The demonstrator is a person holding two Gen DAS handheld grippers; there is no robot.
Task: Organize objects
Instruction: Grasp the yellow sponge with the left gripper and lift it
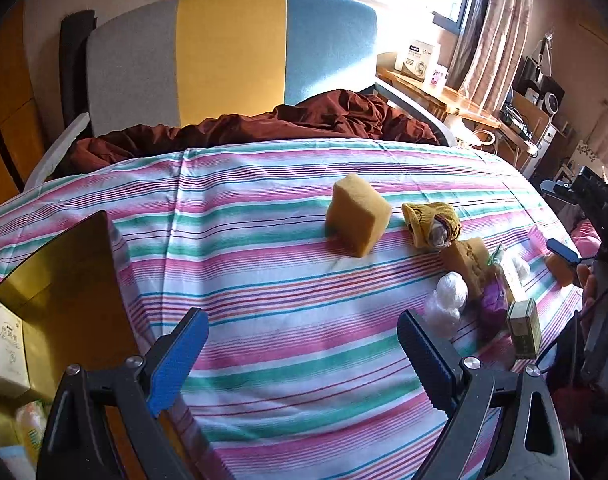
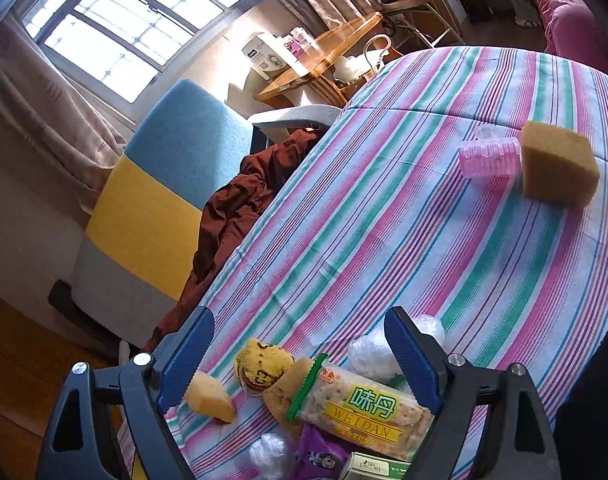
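Now my left gripper point(image 1: 302, 350) gapes wide, holding nothing, over the striped cotton tablecloth point(image 1: 264, 280). One porous tan sponge block point(image 1: 357, 219) stands far ahead; right of it, a knitted yellow pouch point(image 1: 431, 222) and crinkled clear plastic wads point(image 1: 447, 300). My right gripper point(image 2: 300, 354) is spread wide over the glossy cracker packet point(image 2: 363, 408). Far right, one ribbed pink plastic roller point(image 2: 489, 158) touches a second sponge block point(image 2: 557, 168).

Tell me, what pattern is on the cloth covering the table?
Pink, green and white stripes on the cloth; clearest in the left wrist view.
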